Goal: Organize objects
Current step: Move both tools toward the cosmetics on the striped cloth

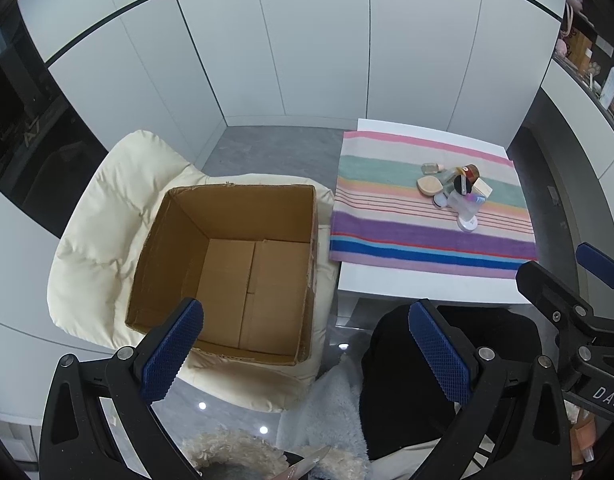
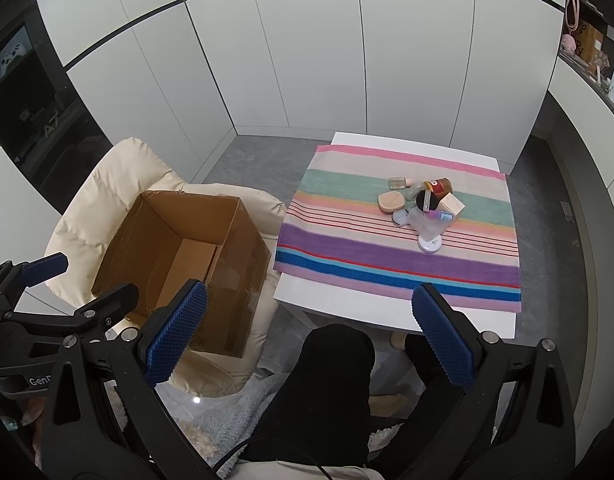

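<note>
Objs [image 2: 423, 210] piled on cloth [image 2: 387, 264]

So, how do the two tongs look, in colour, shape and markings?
Both the left tongs and the right tongs have black angular frames with silver rivets and triangular cut-outs. Their fingers carry blue pads with a fine grid texture and toothed edges. White lettering is partly visible on the bodies.

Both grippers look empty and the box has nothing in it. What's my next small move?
Probably reach the open right gripper forward to the pile of small items on the striped cloth; the cardboard box is empty and nothing is held.
</note>
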